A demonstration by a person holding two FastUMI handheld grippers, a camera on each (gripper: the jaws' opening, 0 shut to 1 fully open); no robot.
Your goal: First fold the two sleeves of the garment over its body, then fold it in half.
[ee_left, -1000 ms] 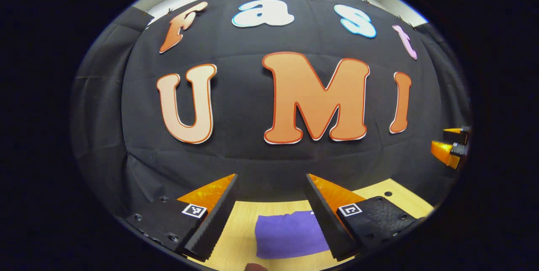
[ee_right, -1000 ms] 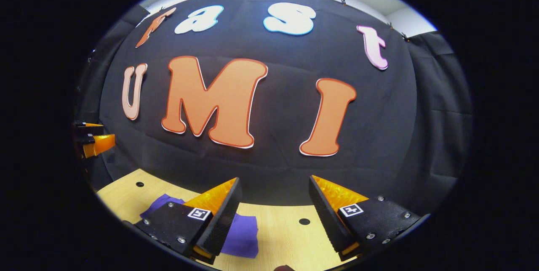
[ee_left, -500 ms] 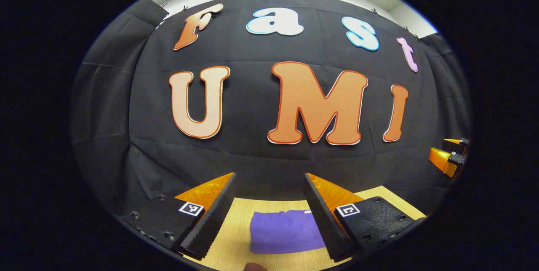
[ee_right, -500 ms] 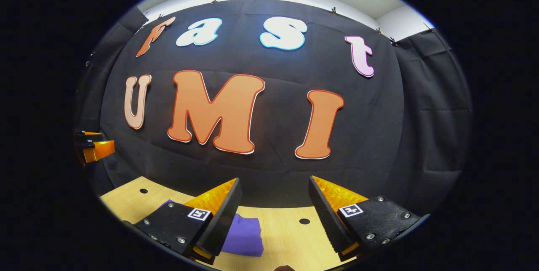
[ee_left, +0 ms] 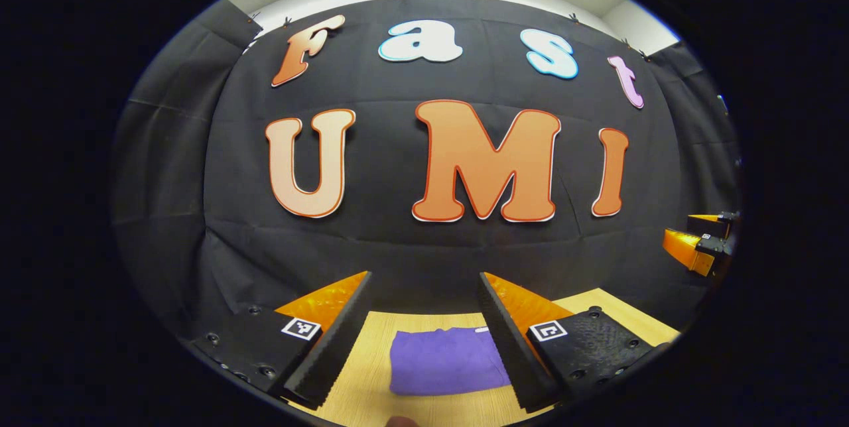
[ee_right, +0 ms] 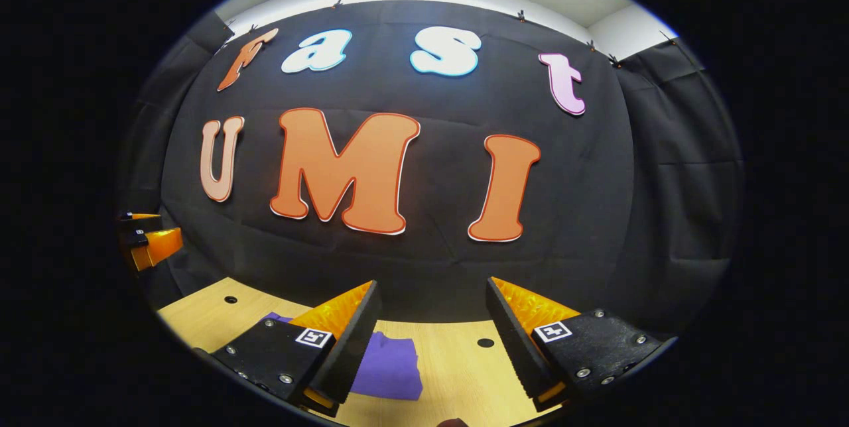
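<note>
Left gripper view: left tongs (ee_left: pixel 424 341) spread wide, nothing pinched, held above bench (ee_left: pixel 371 374). Purple garment (ee_left: pixel 446 361) folded into compact rectangle, flat on bench at 6 o'clock, seen between fingers, apart from both. Right tongs (ee_left: pixel 696 241) at 3 o'clock edge, raised off bench.

Right gripper view: right tongs (ee_right: pixel 431 347) spread wide, empty, above bench (ee_right: pixel 457 374). Garment (ee_right: pixel 391 368) at 7 o'clock, partly hidden behind one finger (ee_right: pixel 345 347). Left tongs (ee_right: pixel 147 240) at 9 o'clock edge. Black cloth wall (ee_right: pixel 630 215) beyond.
</note>
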